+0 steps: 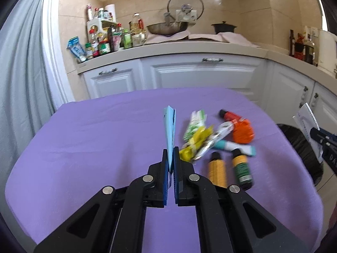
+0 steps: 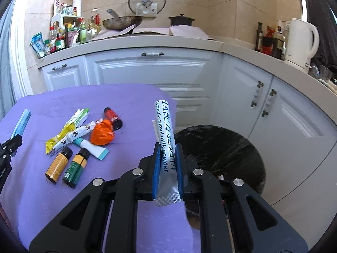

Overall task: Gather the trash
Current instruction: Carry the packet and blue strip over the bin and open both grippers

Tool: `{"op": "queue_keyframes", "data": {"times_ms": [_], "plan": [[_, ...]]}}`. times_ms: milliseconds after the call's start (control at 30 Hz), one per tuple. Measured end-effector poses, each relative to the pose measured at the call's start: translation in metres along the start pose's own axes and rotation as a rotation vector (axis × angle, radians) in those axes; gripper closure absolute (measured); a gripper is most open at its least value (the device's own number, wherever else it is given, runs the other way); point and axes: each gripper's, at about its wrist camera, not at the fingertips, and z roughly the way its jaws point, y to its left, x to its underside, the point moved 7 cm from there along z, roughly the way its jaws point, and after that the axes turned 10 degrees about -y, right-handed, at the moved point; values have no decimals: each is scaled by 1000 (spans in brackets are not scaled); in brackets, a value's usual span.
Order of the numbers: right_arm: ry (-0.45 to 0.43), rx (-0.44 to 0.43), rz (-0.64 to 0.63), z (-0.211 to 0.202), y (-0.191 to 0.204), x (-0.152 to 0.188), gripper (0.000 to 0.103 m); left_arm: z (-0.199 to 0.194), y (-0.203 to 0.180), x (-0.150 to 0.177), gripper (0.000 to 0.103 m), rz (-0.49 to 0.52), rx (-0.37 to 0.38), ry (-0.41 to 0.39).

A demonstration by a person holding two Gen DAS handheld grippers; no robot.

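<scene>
My left gripper (image 1: 170,154) is shut on a light blue flat packet (image 1: 169,128), held upright above the purple table (image 1: 84,139). My right gripper (image 2: 167,149) is shut on a white camel milk powder sachet (image 2: 165,126), held at the table's right edge beside the black-lined trash bin (image 2: 223,154). A pile of litter lies on the table: green and yellow wrappers (image 2: 69,126), an orange crumpled bag (image 2: 103,135), a teal tube (image 2: 94,147), a red bottle (image 2: 112,118), a yellow bottle (image 2: 58,165) and a green bottle (image 2: 75,167).
White kitchen cabinets (image 2: 151,69) stand behind the table, with a counter carrying condiment bottles (image 2: 63,33), a wok (image 2: 122,22) and a white kettle (image 2: 301,42). The bin stands on the floor right of the table, also seen in the left wrist view (image 1: 301,147).
</scene>
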Motion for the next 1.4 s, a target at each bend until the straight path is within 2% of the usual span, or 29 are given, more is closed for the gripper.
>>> {"op": "queue_keyframes", "data": {"times_ms": [367, 633, 1000, 1400], "plan": [[-38, 90, 39, -9, -53, -5, 89, -1, -90, -26, 98, 30, 164, -54], [-58, 163, 70, -9, -98, -7, 89, 7, -148, -39, 98, 72, 242, -89], [-60, 215, 103, 3, -137, -5, 89, 21, -198, -39, 98, 120, 289, -77], [-54, 232, 122, 23, -154, -4, 89, 41, -224, -35, 98, 147, 302, -58]]}}
